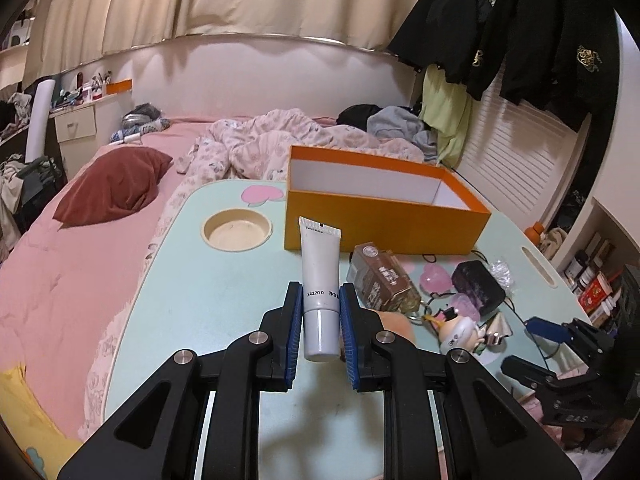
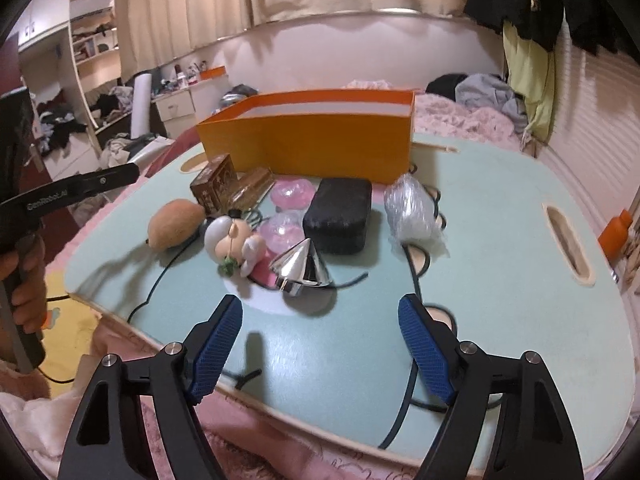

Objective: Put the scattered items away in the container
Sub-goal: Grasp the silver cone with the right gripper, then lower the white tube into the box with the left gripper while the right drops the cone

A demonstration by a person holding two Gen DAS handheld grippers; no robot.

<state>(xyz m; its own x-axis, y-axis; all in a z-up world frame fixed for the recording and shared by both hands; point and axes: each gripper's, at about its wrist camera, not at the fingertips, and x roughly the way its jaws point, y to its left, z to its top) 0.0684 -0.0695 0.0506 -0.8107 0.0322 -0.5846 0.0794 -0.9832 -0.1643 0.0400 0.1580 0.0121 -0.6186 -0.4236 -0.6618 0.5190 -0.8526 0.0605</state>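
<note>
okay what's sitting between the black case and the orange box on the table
In the right wrist view, nothing: only a bare strip of green table separates the black case from the orange box behind it. A pink heart trinket lies just left.

The orange box is standing open-topped at the far side of the lap table, its interior showing only white walls. In front of it, the brown bottle, pink hearts and black case are crowding the near approach on the right. The left stretch, around the round cup recess, is lying bare. From the right wrist view, the silver cone and doll figure are blocking the middle, while wide bare tabletop is spreading rightward toward the slot handle.
</note>
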